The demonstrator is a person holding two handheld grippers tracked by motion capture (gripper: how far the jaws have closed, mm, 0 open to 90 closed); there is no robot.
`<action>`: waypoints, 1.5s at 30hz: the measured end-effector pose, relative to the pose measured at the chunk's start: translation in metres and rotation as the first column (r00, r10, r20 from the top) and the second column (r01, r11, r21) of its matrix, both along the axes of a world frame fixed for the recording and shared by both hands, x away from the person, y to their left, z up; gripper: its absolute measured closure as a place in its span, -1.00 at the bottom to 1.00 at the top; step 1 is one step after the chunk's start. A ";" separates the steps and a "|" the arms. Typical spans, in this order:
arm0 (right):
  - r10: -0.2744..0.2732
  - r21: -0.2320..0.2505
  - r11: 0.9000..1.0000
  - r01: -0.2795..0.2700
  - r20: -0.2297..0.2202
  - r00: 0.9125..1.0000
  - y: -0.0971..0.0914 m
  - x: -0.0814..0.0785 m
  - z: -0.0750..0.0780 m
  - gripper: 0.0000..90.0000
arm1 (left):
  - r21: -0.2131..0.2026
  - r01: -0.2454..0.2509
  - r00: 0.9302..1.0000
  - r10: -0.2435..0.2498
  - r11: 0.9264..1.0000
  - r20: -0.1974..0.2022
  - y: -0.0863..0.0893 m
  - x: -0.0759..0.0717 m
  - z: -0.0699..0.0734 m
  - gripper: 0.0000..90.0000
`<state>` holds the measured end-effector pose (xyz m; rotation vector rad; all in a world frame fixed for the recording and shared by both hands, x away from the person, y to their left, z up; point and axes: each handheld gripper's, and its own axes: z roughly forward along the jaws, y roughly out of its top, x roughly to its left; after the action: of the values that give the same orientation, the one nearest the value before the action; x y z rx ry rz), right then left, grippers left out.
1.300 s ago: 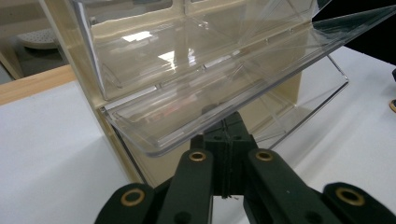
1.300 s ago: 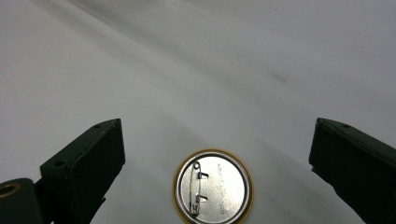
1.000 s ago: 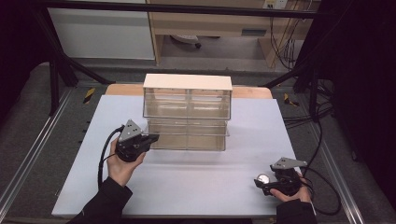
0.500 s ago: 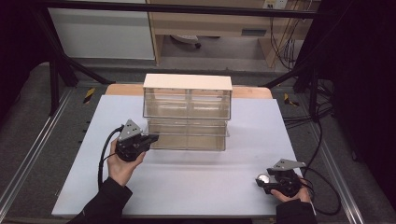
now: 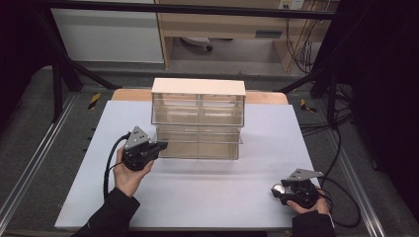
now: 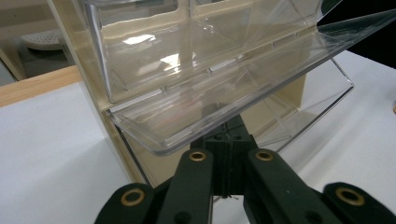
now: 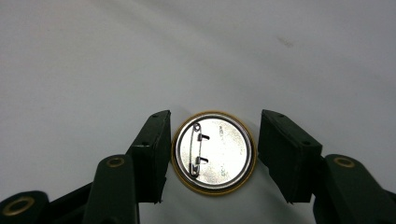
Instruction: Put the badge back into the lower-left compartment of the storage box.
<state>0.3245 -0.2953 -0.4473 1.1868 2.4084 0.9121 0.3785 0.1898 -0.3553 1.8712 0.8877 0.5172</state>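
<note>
A clear plastic drawer cabinet (image 5: 197, 106) with a cream frame stands at the table's middle. Its lower left drawer (image 5: 197, 144) is pulled out, and its clear front (image 6: 187, 116) looms over my left gripper (image 6: 229, 133). That left gripper (image 5: 160, 146) is shut on the drawer's front lip. A round pin badge (image 7: 214, 151) lies pin side up on the table near the front right (image 5: 277, 188). My right gripper (image 7: 215, 135) straddles it and its jaws have just been closing. One pad touches the badge's rim, and a thin gap shows at the other.
The white table top (image 5: 207, 197) stretches between the two hands. Its front edge runs close under the right hand (image 5: 309, 207). Cables (image 5: 341, 148) trail off the right side, and a wooden shelf unit (image 5: 222, 24) stands beyond the table.
The right gripper's jaws have drawn in around the badge. Both hands, the drawer and the badge stay where they were.
</note>
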 end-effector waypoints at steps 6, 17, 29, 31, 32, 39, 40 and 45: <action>0.003 -0.008 1.000 -0.003 -0.001 1.000 0.001 0.000 0.000 0.04 | -0.002 0.001 1.000 -0.001 1.000 0.000 0.001 0.000 0.000 0.99; 0.000 -0.011 1.000 0.000 -0.004 1.000 0.001 0.000 0.001 0.05 | -0.004 -0.005 1.000 0.005 1.000 0.000 0.002 0.001 0.000 0.99; -0.006 -0.014 1.000 0.006 -0.016 1.000 0.002 0.001 0.002 0.07 | -0.006 -0.007 1.000 0.007 1.000 0.000 0.003 0.001 0.000 0.99; -0.005 -0.011 1.000 0.005 -0.015 1.000 0.002 0.001 0.002 0.07 | -0.006 -0.007 1.000 0.007 1.000 0.000 0.003 0.001 0.000 0.99; -0.005 -0.011 1.000 0.005 -0.015 1.000 0.002 0.001 0.002 0.07 | -0.007 -0.007 1.000 0.007 1.000 0.000 0.003 0.001 0.000 0.99; -0.002 -0.011 1.000 0.002 -0.016 1.000 0.003 0.001 0.004 0.08 | -0.006 -0.007 1.000 0.007 1.000 0.000 0.003 0.001 0.000 0.99; 0.002 -0.012 1.000 -0.002 -0.014 1.000 0.003 0.001 0.005 0.08 | -0.007 -0.007 1.000 0.007 1.000 0.000 0.003 0.001 0.000 0.99; 0.009 -0.009 1.000 -0.009 -0.008 1.000 0.004 0.002 0.007 0.08 | -0.007 -0.006 1.000 0.006 1.000 -0.001 0.003 0.001 0.000 0.99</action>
<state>0.3263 -0.2915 -0.4402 1.1789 2.4233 0.9004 0.3795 0.1926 -0.3556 1.8630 0.8951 0.5164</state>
